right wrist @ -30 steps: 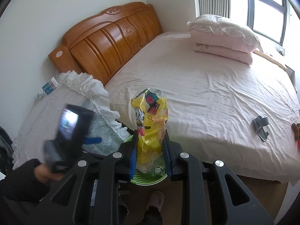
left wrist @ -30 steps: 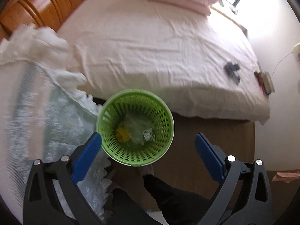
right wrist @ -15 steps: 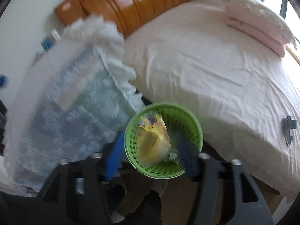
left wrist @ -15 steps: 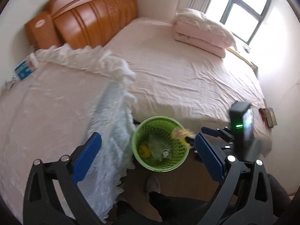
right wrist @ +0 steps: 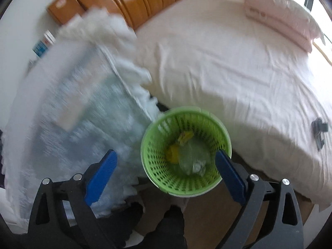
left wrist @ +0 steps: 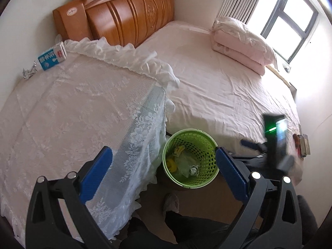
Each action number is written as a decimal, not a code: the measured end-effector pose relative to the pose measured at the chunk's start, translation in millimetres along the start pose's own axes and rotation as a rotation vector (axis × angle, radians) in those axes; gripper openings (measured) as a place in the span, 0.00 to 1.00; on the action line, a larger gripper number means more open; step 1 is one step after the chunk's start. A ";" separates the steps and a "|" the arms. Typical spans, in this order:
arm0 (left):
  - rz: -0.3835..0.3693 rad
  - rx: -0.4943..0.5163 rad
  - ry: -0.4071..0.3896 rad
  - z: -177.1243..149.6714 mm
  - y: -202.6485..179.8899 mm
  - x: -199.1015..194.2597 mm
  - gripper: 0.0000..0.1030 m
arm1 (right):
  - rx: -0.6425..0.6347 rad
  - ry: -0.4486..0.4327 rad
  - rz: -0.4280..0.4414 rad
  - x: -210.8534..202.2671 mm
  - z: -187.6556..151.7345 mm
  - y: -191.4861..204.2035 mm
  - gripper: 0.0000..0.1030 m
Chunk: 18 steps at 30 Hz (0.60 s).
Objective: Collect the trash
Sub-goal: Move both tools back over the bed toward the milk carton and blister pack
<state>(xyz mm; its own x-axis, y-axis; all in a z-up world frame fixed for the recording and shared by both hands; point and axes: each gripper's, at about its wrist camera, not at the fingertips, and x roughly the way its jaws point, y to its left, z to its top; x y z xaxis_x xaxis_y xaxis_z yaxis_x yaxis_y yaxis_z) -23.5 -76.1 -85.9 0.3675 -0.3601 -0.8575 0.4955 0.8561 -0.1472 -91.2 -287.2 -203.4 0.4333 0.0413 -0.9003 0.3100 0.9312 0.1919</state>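
Observation:
A green perforated trash basket (left wrist: 208, 164) stands on the floor between the bed and a lace-covered table; it also shows in the right wrist view (right wrist: 153, 166). Inside lie a yellow snack bag (right wrist: 185, 136), a clear plastic bag (right wrist: 193, 155) and a crumpled paper ball (left wrist: 194, 169). My left gripper (left wrist: 164, 170) is open and empty, above the basket and table edge. My right gripper (right wrist: 166, 170) is open and empty over the basket; in the left wrist view its body (left wrist: 276, 141) is at the right. A blue-and-white milk carton (left wrist: 51, 57) and a foil scrap (left wrist: 29, 72) lie on the table's far corner.
The lace-covered table (left wrist: 72, 114) fills the left. The pink bed (left wrist: 217, 78) with a wooden headboard (left wrist: 124, 12) and folded pillows (left wrist: 240, 41) lies behind. A dark clip (right wrist: 319, 127) lies on the bed. The person's legs and foot (left wrist: 171, 202) are below the basket.
My right gripper opened over the basket and the yellow snack bag dropped in. My left gripper swung back, so the table and carton came into view.

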 end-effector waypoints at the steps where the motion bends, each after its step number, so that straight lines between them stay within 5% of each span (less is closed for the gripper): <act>1: 0.007 0.001 -0.012 2.0 1.0 -3.8 0.92 | -0.012 -0.038 0.001 -17.7 7.9 6.7 0.97; 9: 0.047 -0.066 -0.123 20.9 30.8 -46.9 0.92 | -0.106 -0.247 0.059 -120.3 61.7 69.0 0.98; 18: 0.140 -0.165 -0.199 26.5 77.4 -80.6 0.92 | -0.233 -0.295 0.189 -132.9 80.1 138.6 0.98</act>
<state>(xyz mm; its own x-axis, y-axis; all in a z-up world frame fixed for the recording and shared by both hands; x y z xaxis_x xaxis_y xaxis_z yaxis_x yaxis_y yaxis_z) 6.1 9.4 -15.2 0.5786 -0.2859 -0.7638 0.3005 0.9454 -0.1262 -38.1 -192.6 -25.9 0.6983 0.1457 -0.7008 0.0165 0.9755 0.2192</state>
